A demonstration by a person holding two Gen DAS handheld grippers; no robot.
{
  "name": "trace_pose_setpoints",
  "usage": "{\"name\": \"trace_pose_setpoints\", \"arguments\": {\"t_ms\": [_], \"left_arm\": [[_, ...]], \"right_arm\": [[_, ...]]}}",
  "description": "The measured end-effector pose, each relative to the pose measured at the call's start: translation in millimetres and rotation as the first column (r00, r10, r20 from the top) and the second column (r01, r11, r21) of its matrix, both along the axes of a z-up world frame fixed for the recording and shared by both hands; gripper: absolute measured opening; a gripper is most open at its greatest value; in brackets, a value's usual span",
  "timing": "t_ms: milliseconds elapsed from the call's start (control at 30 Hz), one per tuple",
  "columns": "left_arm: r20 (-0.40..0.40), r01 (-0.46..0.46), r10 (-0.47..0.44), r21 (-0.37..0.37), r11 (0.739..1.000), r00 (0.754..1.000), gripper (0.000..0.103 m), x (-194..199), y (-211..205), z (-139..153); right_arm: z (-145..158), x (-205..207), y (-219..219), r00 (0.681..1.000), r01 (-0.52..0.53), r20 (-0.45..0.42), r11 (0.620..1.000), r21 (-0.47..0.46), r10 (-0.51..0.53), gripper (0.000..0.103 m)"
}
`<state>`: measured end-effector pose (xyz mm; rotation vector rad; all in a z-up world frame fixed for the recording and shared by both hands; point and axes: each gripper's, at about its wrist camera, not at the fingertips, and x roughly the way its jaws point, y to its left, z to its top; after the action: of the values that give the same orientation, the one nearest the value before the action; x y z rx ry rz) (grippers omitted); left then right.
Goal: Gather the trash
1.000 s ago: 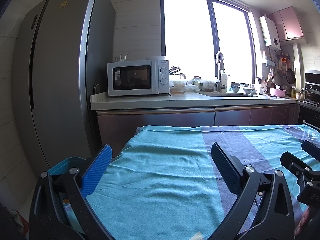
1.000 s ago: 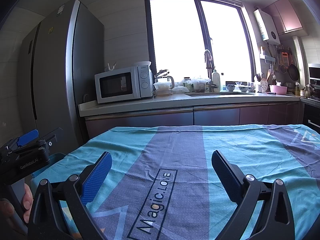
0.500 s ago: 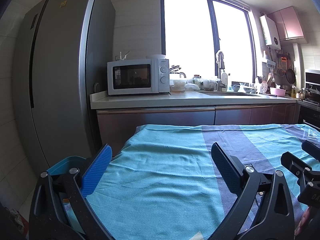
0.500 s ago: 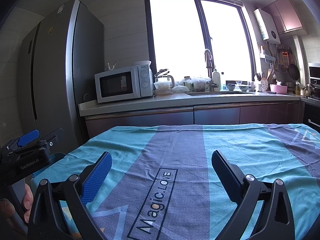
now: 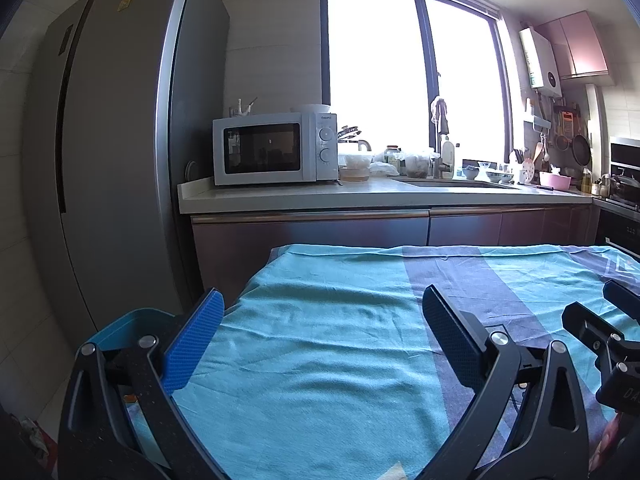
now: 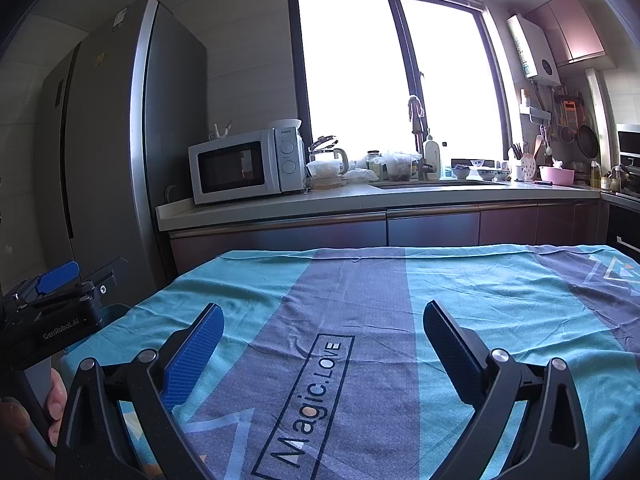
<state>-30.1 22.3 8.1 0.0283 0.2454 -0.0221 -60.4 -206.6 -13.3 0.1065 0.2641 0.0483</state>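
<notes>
A tall grey fridge (image 5: 120, 168) stands at the left of the kitchen, and beside it a long counter (image 5: 360, 196) carries a white microwave (image 5: 276, 150) and bowls. In front lies a table under a teal and grey cloth (image 6: 360, 300) printed "Magic.LOVE", its stripes running away from the cameras. A blue bin (image 5: 132, 322) sits just beside the table's left edge; what is inside I cannot tell. The left gripper (image 5: 320, 336) and the right gripper (image 6: 322, 346) both hover over the cloth, fingers spread wide, holding nothing. A small pale scrap (image 5: 394, 473), maybe trash, lies on the cloth near the left gripper.
</notes>
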Motion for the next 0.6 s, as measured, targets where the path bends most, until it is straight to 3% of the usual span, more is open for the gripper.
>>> {"name": "trace_pose_setpoints", "arguments": {"t_ms": [600], "left_arm": [[-0.052, 0.039, -0.040, -0.012, 0.999, 0.998, 0.098, 11.7, 0.5, -2.8]], "right_arm": [[-1.0, 3.6, -10.6, 1.000, 0.007, -0.012, 1.000, 0.014, -0.007, 0.097]]}}
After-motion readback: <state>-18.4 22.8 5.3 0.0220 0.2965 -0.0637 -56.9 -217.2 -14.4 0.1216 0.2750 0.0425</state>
